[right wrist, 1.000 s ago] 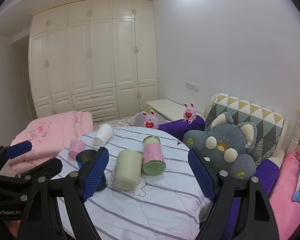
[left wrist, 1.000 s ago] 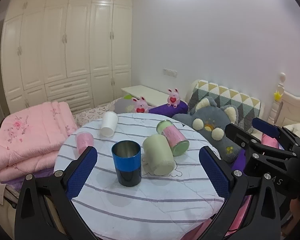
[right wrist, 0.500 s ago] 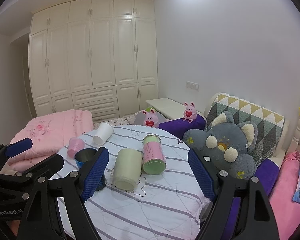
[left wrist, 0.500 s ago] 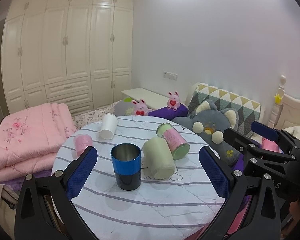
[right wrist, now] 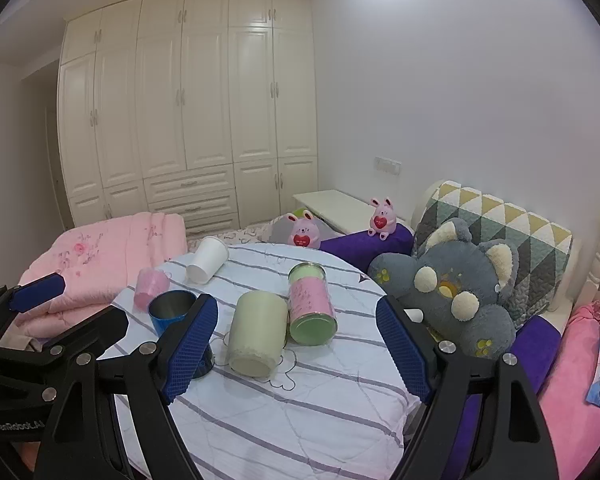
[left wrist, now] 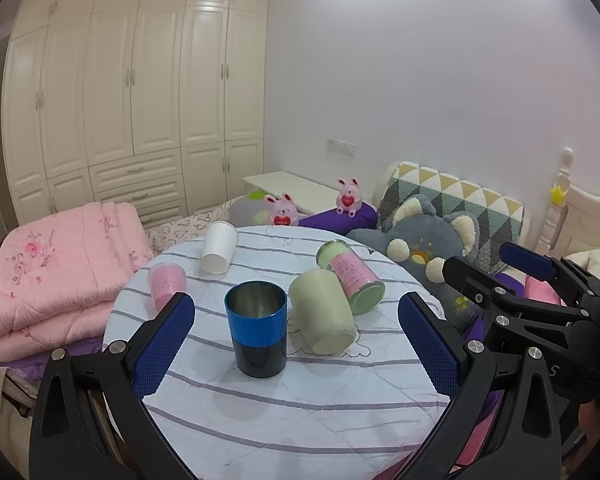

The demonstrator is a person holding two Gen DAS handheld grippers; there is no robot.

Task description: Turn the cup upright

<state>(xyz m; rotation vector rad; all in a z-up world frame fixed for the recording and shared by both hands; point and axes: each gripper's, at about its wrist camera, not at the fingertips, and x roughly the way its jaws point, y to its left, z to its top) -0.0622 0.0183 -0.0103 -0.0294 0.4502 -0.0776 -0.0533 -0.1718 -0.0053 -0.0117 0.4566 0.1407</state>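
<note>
A blue and black metal cup (left wrist: pixel 257 329) stands upright on the round striped table (left wrist: pixel 300 412); in the right wrist view (right wrist: pixel 172 311) it is half hidden behind my left finger. A pale green cup (left wrist: pixel 325 316) (right wrist: pixel 257 333) lies on its side beside it. A pink and green cup (left wrist: pixel 350 276) (right wrist: pixel 311 303), a white cup (left wrist: pixel 218 246) (right wrist: pixel 207 259) and a small pink cup (left wrist: pixel 165 284) (right wrist: pixel 150 286) also lie on their sides. My left gripper (left wrist: pixel 296 348) is open and empty, back from the blue cup. My right gripper (right wrist: pixel 296 350) is open and empty, near the pale green cup.
A folded pink quilt (left wrist: pixel 48 264) lies left of the table. A grey plush cat (right wrist: pixel 452 292) and a patterned cushion (right wrist: pixel 500 220) lie on the right. Two pink plush rabbits (right wrist: pixel 303 230) sit behind the table. White wardrobes (right wrist: pixel 188 104) line the far wall.
Both grippers have drawn back and up a little, so the table and cups sit slightly lower and farther in view. Nothing on the table has moved.
</note>
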